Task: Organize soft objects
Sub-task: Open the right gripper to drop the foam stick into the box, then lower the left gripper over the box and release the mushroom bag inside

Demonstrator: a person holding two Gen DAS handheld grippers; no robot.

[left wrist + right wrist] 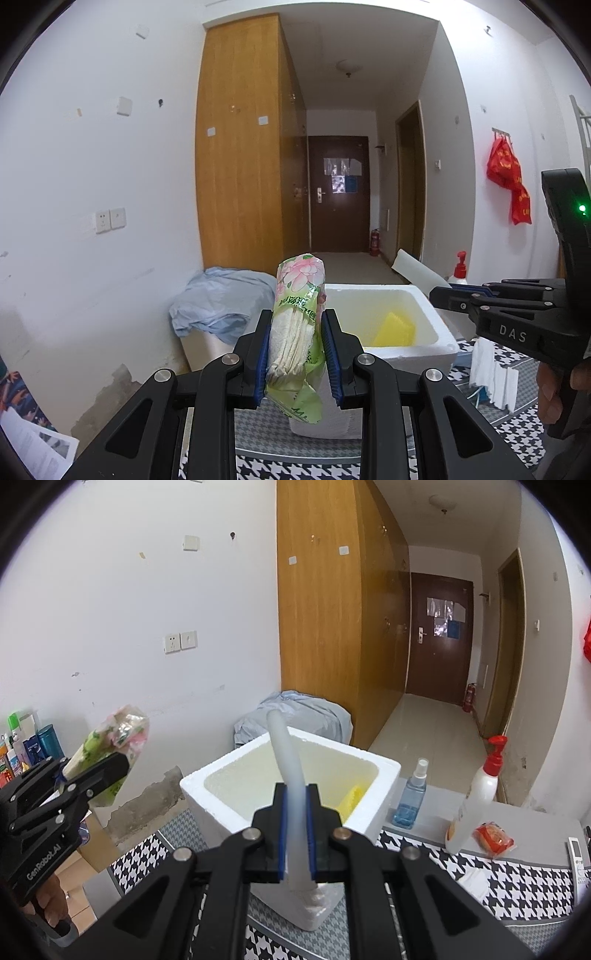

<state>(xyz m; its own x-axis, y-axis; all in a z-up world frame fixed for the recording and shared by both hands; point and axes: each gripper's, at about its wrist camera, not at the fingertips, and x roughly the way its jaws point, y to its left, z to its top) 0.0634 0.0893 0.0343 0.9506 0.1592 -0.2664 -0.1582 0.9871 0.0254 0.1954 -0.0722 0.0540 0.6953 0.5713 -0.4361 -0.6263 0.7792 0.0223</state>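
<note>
Tissue pack (297, 332) stands upright, long axis vertical, clamped between left gripper (298, 354) fingers.

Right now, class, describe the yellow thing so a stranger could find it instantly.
Find the white foam box on the checked mat. Look inside, against its far right wall: the yellow sponge leans there. It is the only bright yellow thing, and the only thing inside the box.
</note>
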